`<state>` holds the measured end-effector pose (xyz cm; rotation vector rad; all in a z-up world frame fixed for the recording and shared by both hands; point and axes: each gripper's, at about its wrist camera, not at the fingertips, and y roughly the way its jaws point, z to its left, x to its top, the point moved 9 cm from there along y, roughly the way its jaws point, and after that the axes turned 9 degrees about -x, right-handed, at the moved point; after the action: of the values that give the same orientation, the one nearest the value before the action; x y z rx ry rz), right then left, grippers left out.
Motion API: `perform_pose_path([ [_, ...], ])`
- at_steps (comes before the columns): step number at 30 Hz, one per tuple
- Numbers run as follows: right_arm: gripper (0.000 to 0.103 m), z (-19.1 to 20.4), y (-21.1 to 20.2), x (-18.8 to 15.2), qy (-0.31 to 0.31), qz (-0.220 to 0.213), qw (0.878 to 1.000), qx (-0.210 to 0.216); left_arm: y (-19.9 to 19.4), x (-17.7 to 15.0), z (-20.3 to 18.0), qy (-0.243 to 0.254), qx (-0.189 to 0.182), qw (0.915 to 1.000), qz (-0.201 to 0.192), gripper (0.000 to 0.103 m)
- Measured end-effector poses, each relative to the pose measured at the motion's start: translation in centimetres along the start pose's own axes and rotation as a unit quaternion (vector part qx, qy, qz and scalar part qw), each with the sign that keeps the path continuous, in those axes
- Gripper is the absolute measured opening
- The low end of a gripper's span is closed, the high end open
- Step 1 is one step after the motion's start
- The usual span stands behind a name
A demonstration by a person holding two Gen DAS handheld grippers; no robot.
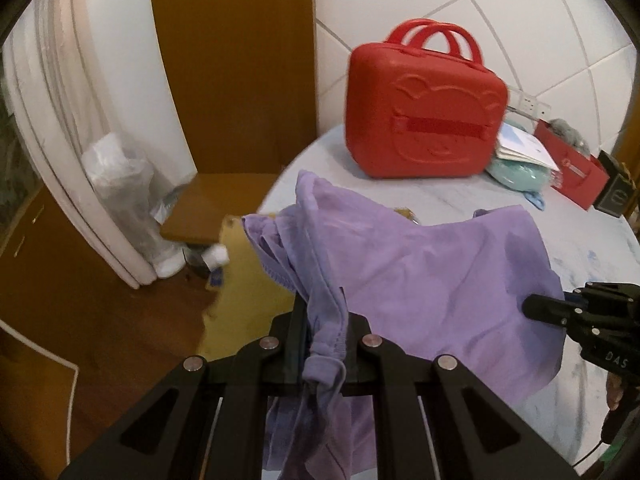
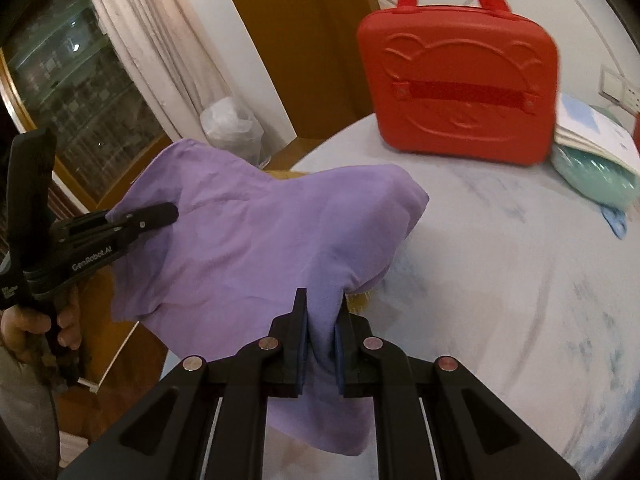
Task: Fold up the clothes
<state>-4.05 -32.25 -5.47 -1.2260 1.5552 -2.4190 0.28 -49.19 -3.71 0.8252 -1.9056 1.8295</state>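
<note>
Nearest in the left wrist view, the left gripper (image 1: pixel 322 320) has its jaws closed on a bunched, seamed edge of the purple garment (image 1: pixel 420 280), and a gathered end of that edge droops over the frame below the fingers. In the right wrist view the right gripper (image 2: pixel 322 320) pinches a fold of the same cloth between its blue-padded jaws, with loose fabric hanging below. The garment is stretched between the two tools, lifted over the near edge of the pale marbled table (image 2: pixel 500 260); whether any part of it touches the top is hard to tell. A hand (image 2: pixel 36 328) grips the handle of the left tool at the left edge of the right wrist view. Just beyond the cloth something yellow (image 2: pixel 360 302) peeks out, too hidden to name. Farther back on the table stands an upright red case (image 1: pixel 426 116) with two handles. Beside it on the right lie a mint-green bundle (image 2: pixel 596 184) with papers on top, and a red paper bag (image 1: pixel 572 168). Off the table to the left are a clear plastic bag (image 1: pixel 120 176), a white curtain (image 2: pixel 160 40) and a brown wooden panel (image 1: pixel 232 60)
</note>
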Motion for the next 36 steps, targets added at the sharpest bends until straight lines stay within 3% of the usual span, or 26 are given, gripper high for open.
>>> perform_pose_path([
  [4, 0.01, 0.3, 3.4, 2.9, 0.008, 0.006, 1.0, -0.007, 3.2, 2.1, 3.2, -0.004, 0.006, 0.9999, 0.009, 0.009],
  [7, 0.014, 0.0, 6.4, 4.1, 0.016, 0.019, 1.0, -0.019, 6.2, 2.7, 5.5, -0.011, 0.019, 0.9995, 0.024, 0.017],
  [9, 0.034, -0.5, 8.4, 4.3, 0.015, 0.028, 0.999, -0.039, 8.5, 2.5, 7.0, -0.016, 0.038, 0.9983, 0.04, 0.056],
  [10, 0.042, -0.7, 9.5, 4.2, 0.016, 0.038, 0.998, -0.042, 9.2, 2.2, 7.5, -0.021, 0.044, 0.9978, 0.046, 0.061],
  [11, 0.057, -1.0, 10.4, 4.0, 0.018, 0.047, 0.998, -0.047, 9.4, 1.9, 7.6, -0.027, 0.043, 0.9975, 0.049, 0.063],
  [12, 0.063, -1.3, 11.0, 3.7, 0.019, 0.054, 0.997, -0.053, 9.7, 1.6, 7.8, -0.033, 0.041, 0.9972, 0.052, 0.064],
  [13, 0.065, -1.6, 11.6, 3.4, 0.019, 0.061, 0.996, -0.059, 9.9, 1.2, 8.0, -0.04, 0.04, 0.9969, 0.055, 0.065],
  [16, 0.083, -2.2, 12.0, 2.7, 0.026, 0.069, 0.995, -0.066, 10.7, 0.3, 8.5, -0.058, 0.036, 0.9956, 0.064, 0.066],
  [20, 0.103, -2.1, 9.7, 2.6, 0.034, 0.049, 0.996, -0.06, 9.9, -0.4, 7.8, -0.078, 0.017, 0.9954, 0.054, 0.074],
  [30, 0.103, -1.4, 5.8, -0.1, 0.013, 0.032, 0.994, -0.1, 6.1, -1.8, 1.2, -0.058, -0.031, 0.9969, 0.042, 0.077],
  [36, 0.103, -2.1, 4.7, -2.0, 0.019, 0.029, 0.993, -0.112, 5.0, -3.1, -1.8, -0.025, -0.031, 0.9988, 0.029, 0.077],
])
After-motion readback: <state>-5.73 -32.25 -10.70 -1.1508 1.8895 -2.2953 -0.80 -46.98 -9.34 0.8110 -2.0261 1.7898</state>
